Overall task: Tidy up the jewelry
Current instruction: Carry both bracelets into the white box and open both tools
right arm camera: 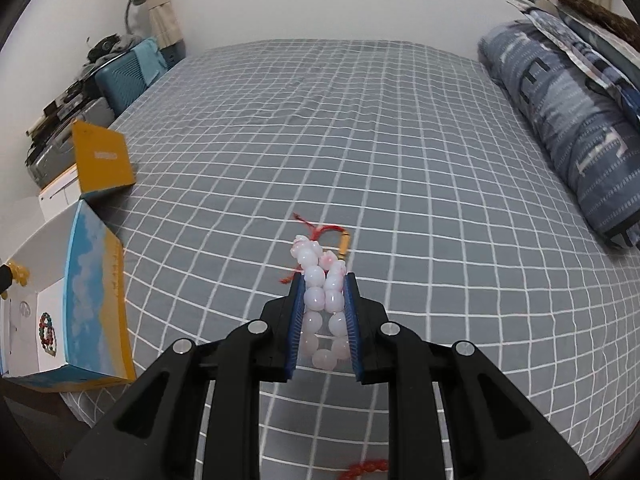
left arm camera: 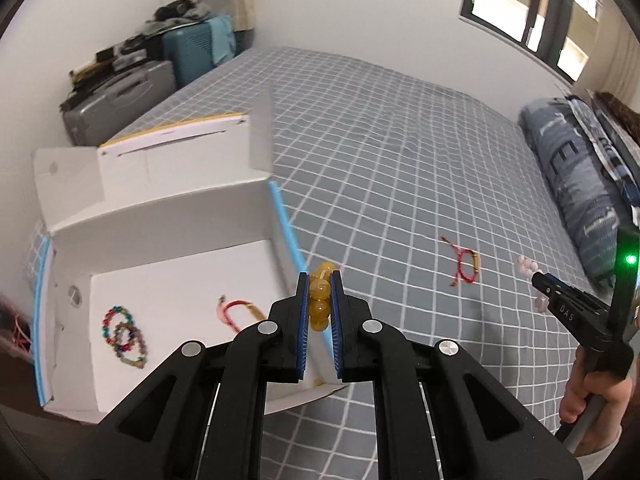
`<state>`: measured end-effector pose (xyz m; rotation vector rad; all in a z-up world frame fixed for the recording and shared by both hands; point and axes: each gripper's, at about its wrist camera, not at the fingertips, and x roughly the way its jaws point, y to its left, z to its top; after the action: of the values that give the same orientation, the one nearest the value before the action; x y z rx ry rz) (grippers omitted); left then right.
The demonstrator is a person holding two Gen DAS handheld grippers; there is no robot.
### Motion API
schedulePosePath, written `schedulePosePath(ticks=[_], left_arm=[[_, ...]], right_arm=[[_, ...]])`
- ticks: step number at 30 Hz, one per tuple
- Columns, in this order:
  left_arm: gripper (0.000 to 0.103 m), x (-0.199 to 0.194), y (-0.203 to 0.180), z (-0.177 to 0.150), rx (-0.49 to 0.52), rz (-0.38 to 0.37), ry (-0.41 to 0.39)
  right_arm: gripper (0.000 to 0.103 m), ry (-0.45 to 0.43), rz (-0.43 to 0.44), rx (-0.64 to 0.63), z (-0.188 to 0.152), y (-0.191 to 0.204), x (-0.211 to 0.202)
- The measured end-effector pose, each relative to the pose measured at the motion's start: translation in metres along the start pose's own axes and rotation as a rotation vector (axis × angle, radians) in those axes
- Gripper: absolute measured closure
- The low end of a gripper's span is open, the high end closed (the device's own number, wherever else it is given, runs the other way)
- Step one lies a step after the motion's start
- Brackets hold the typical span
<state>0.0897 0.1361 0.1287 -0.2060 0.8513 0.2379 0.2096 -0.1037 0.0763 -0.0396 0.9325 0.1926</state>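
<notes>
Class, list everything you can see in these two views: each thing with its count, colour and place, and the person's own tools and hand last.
Box: one, white inside, blue and yellow outside, open on the bed's left edge.
Beaded bracelets: two, multicoloured, inside the box.
Red cord bracelets: two, one in the box, one on the bed.
Red beads: one string, near bed edge.
Bed: one, grey checked.
Pillow: one, blue patterned, right.
Suitcases: one teal, one grey, by the wall.
Left gripper: black, shut on yellow bracelet.
Right gripper: black, shut on pink bracelet.
Hand: one, holding the right gripper.
</notes>
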Motion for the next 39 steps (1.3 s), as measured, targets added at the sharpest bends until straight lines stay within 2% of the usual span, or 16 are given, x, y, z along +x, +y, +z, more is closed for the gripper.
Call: schedulePosePath(ticks=[9,18,25,32,37,39], left_arm=[[0.094,-0.025,0.063,0.002,-0.055,0.096,-0.027],[0.094,-0.02,0.133,-0.012,-0.14,0.18,0.017],[0.094,-0.015,0.156,-0.02,-0.159,0.211,0.046],[0.094,-0.012,0.178,-0.017,-0.181,0.238,0.064],[0.094,-0.001,0.194,-0.022,-0.201,0.251,0.093],[0.094,0.005,0.2,-0.026,-0.208,0.255,0.105]], right_arm=[[0.084,-0.015,0.064,-0.07,0.005,0.059,-0.006],[0.084,-0.041,0.114,-0.173,0.003,0.127,-0.018],[0.084,-0.039,0.17,-0.211,0.006,0.178,-0.02],[0.084,-0.043,0.312,-0.292,-0.003,0.246,-0.036],[0.084,-0.014,0.328,-0.361,-0.018,0.289,-0.03],[0.084,-0.003,0.31,-0.393,-0.026,0.304,-0.024]])
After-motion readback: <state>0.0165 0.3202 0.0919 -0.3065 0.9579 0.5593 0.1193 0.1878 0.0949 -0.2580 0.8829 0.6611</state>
